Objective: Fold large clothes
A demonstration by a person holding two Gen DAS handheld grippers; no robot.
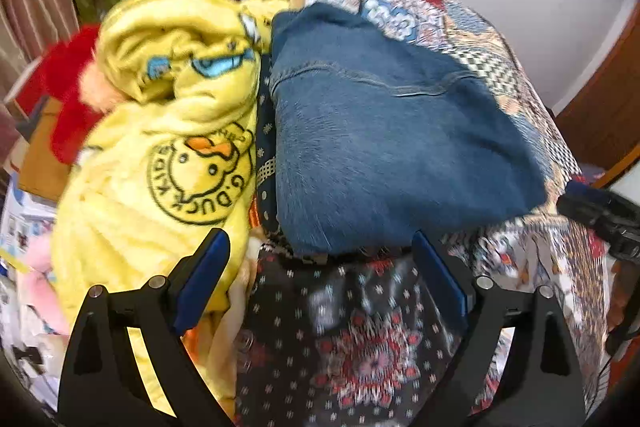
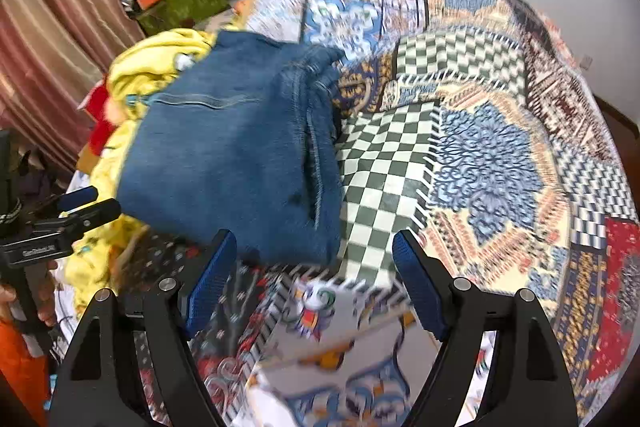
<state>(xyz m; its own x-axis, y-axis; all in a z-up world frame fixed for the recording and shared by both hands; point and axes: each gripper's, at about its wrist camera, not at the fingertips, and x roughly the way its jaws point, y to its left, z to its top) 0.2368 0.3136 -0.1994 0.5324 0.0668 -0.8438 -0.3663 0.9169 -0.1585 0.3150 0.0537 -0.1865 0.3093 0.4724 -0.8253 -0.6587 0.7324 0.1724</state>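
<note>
Jeans [image 2: 236,143] sit folded into a compact block at centre frame on the patterned bed [image 2: 492,163], while my left tongs [image 1: 320,267] and right tongs [image 2: 314,267] hang spread and empty, the crumpled yellow blanket [image 1: 160,131] still unfolded.

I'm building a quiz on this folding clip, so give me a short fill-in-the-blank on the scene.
1. The folded jeans are ____ in colour.
2. The left gripper and right gripper both have their jaws ____.
3. The yellow blanket shows a cartoon ____.

Missing words: blue; open; duck
</note>
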